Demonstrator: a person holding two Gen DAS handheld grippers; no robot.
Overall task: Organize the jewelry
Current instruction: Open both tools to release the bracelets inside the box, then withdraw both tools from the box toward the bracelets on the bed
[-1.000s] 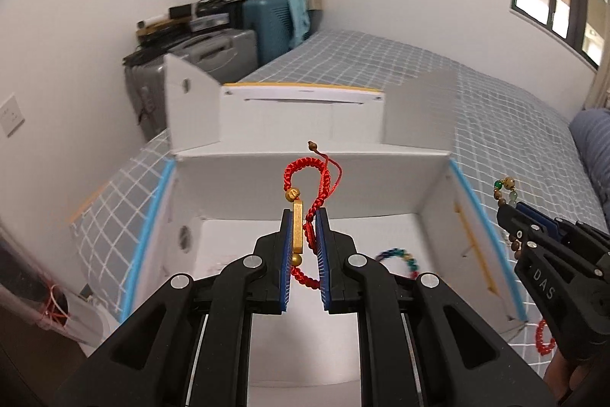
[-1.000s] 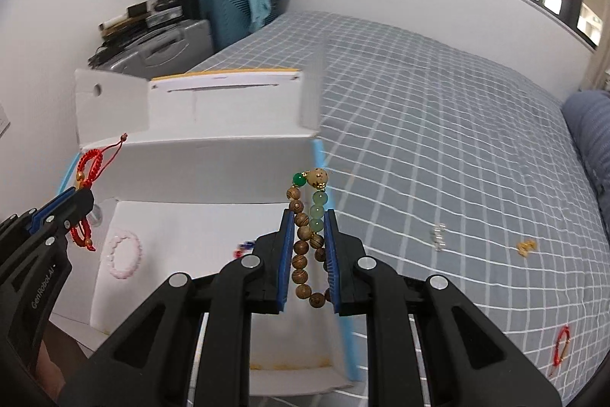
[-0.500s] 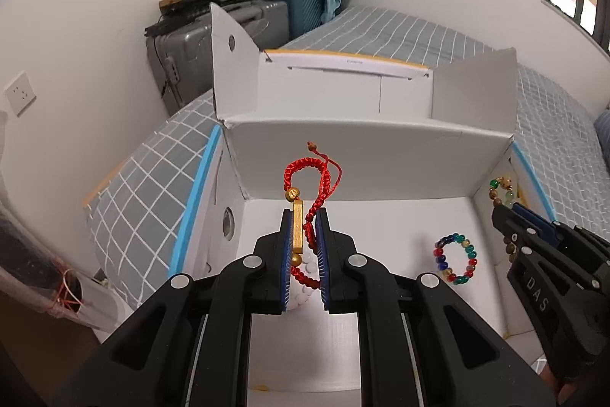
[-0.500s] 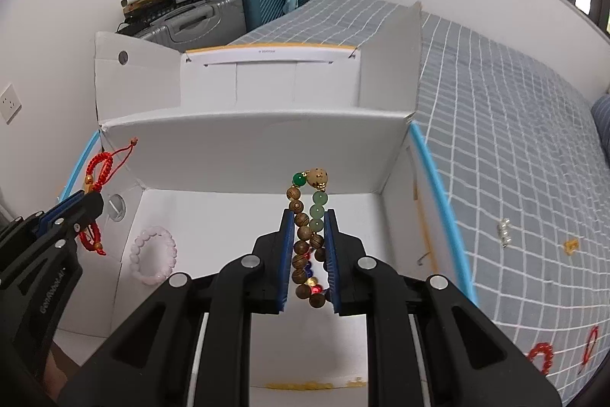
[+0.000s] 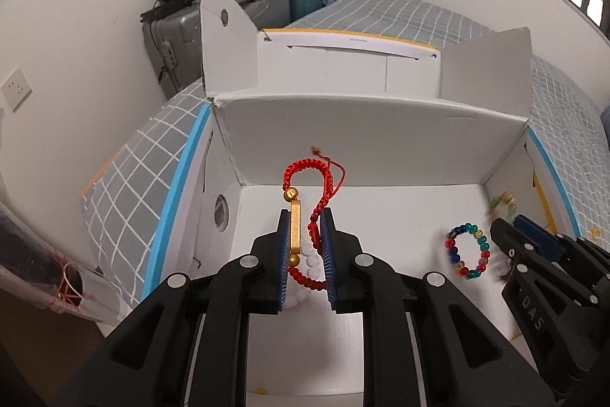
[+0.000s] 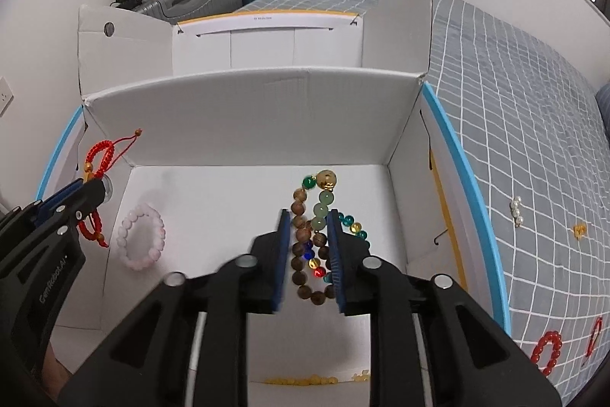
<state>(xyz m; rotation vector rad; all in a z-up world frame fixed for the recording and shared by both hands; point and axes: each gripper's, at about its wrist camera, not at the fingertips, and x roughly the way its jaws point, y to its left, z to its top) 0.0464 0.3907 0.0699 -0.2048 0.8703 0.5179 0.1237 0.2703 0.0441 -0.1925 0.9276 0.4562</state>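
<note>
Both claws hang inside the white box (image 6: 244,132) that sits on the checked bed (image 6: 514,109). The left gripper (image 5: 305,227) is clenched on a red cord bracelet (image 5: 312,174) with a gold bar, held above a pale pink bead bracelet (image 6: 143,241) lying on the box floor. The right gripper (image 6: 309,227) grips a wooden bead bracelet (image 6: 299,216) with green beads, just over a multicoloured bead bracelet (image 5: 467,250). A red bead bracelet (image 6: 547,353) lies out on the bedcover

Both grippers have advanced from above the white box's (image 6: 244,124) near edge to inside it; left gripper's (image 5: 304,216) and right gripper's (image 6: 308,214) jaws have parted slightly around their bracelets.
</note>
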